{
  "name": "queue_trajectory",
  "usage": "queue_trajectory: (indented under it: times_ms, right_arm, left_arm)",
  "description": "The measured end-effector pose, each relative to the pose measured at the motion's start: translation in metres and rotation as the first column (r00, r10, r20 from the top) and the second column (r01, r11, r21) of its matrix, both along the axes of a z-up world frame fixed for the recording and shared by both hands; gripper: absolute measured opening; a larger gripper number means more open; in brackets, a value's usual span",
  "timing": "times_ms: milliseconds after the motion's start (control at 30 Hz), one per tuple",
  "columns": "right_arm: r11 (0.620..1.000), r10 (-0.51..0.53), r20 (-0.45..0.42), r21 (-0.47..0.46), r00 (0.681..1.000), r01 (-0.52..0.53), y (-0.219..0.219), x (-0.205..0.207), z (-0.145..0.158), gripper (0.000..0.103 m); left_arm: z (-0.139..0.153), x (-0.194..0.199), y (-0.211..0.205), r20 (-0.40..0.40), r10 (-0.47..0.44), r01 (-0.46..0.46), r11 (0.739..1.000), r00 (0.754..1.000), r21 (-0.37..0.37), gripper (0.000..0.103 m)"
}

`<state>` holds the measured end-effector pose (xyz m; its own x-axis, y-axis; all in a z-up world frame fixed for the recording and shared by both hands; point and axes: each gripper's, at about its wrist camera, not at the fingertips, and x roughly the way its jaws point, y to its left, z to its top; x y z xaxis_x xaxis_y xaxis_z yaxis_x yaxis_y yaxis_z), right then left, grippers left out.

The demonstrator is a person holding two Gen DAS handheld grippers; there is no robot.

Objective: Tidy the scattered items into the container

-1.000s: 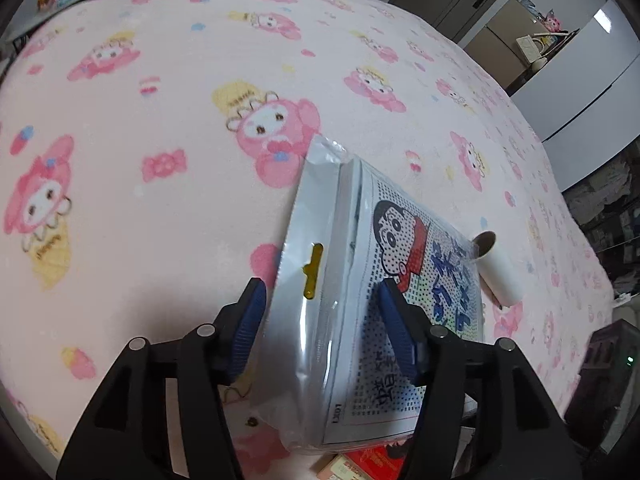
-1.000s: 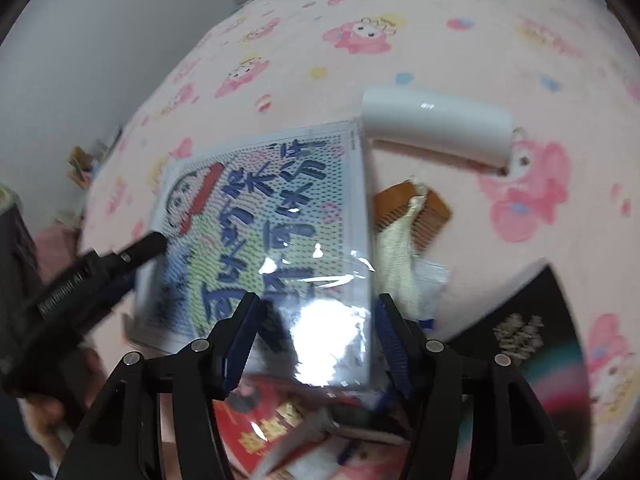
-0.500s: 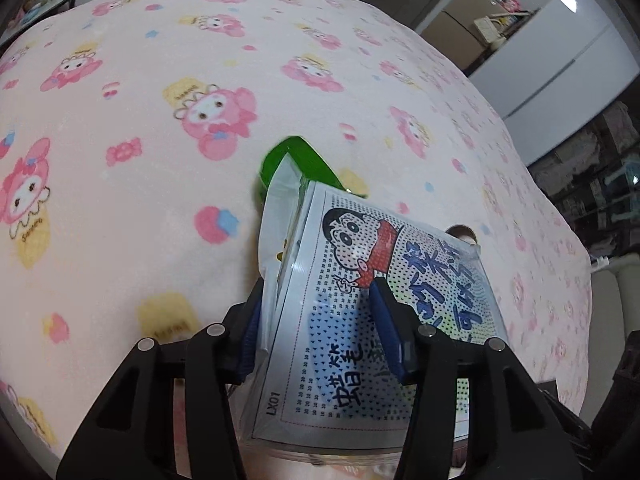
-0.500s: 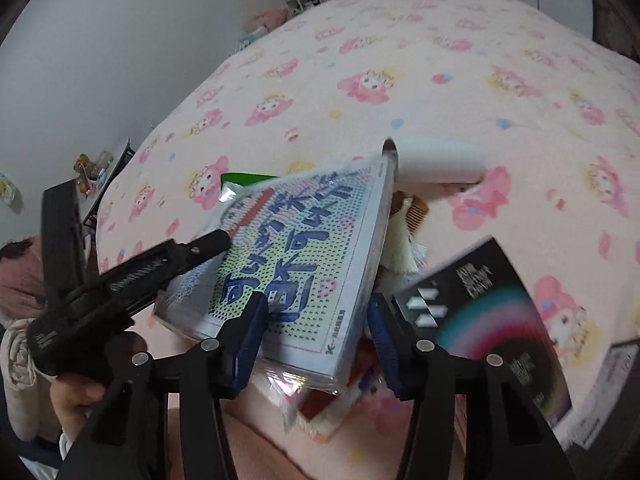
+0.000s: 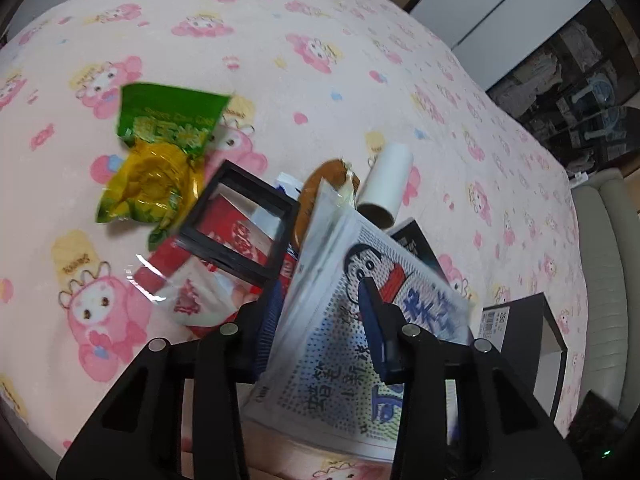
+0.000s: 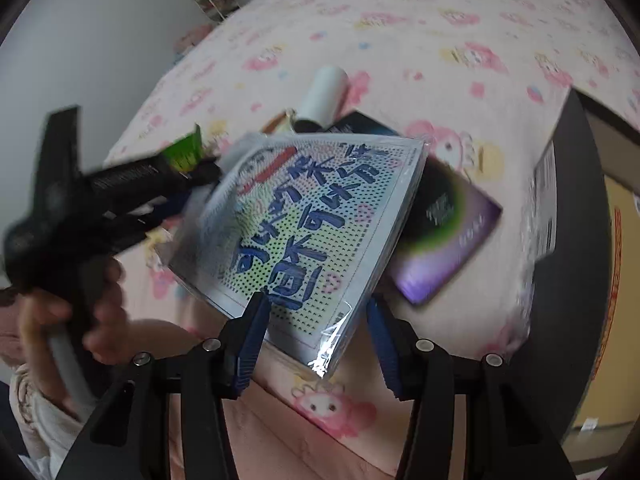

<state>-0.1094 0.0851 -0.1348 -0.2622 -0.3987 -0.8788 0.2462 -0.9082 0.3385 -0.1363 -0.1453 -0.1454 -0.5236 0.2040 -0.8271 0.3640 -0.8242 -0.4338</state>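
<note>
Holding the flat packet [image 5: 360,344] from two sides, the person has lifted it off the pink blanket [image 5: 280,60], where it lay a second ago on top of the other things. The left gripper [image 5: 320,312] has the packet between its jaws, which are closing on its edge with the blue pads against the plastic; earlier they stood wide on both sides of it. The right gripper [image 6: 318,328] grips the near corner of the same packet [image 6: 312,216], its jaws narrow now and pressing on the wrapper. Because the packet is raised and tilted, things that were hidden under it show up: a green and yellow snack bag [image 5: 156,160], a black frame [image 5: 240,224] lying on a red packet [image 5: 192,276], a wooden comb [image 5: 316,188] and a white roll [image 5: 386,184] just behind. A dark booklet [image 6: 444,236] lies beside the packet on the right, still on the blanket. The black box [image 5: 520,340] with its open top, which I take for the container, stands at the right, near the packet. I think the packet only needs to be carried over the box and let go, and after this the uncovered items are free to be picked up one by one.
</note>
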Motion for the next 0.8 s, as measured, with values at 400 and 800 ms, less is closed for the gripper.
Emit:
queue_trajectory:
  times_ms: [400, 800]
  right_arm:
    - [0.987, -0.022, -0.064, 0.154, 0.998, 0.032, -0.001, 0.004, -0.021, 0.047]
    - [0.998, -0.027, -0.048, 0.053, 0.998, 0.03, 0.011, 0.019, -0.039, 0.035]
  left_arm:
    - [-0.011, 0.037, 0.02, 0.196, -0.024, 0.008, 0.996, 0.98, 0.085, 0.044]
    - [-0.025, 0.02, 0.043, 0.221, 0.038, -0.019, 0.996, 0.974, -0.09, 0.044]
